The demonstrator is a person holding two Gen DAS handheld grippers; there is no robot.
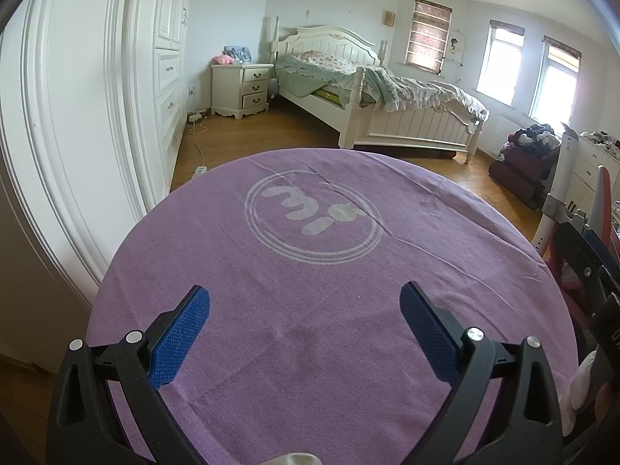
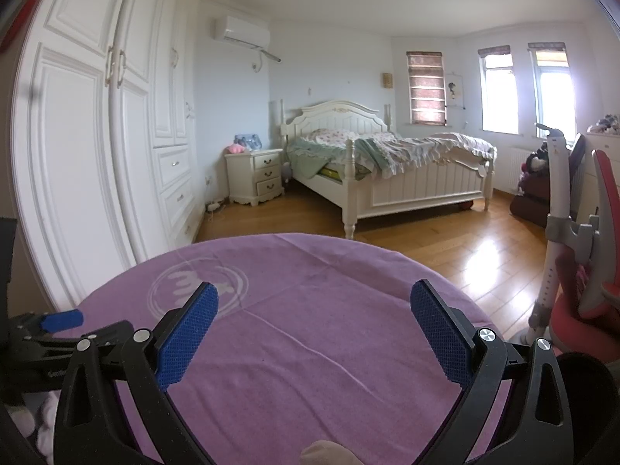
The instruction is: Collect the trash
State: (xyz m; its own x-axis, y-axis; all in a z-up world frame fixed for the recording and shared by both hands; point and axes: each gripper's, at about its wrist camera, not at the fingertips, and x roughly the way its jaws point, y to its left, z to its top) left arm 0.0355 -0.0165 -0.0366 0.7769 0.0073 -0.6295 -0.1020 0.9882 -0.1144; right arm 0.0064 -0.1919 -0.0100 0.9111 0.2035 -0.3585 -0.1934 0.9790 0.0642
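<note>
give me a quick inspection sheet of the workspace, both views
surface: round table under a purple cloth with a white circular logo; a few creases, nothing lying on the visible part
job's things: nothing seen; no trash or bin in either view
clutter: pile of dark clothes on the floor by the windows; unmade bed
grippers: left gripper open and empty above the cloth; right gripper open and empty
cables: white power strip and cord on the floor by the wardrobe
surroundings: bedroom with wood floor, nightstand, wall air conditioner, red chair to the right of the table
</note>
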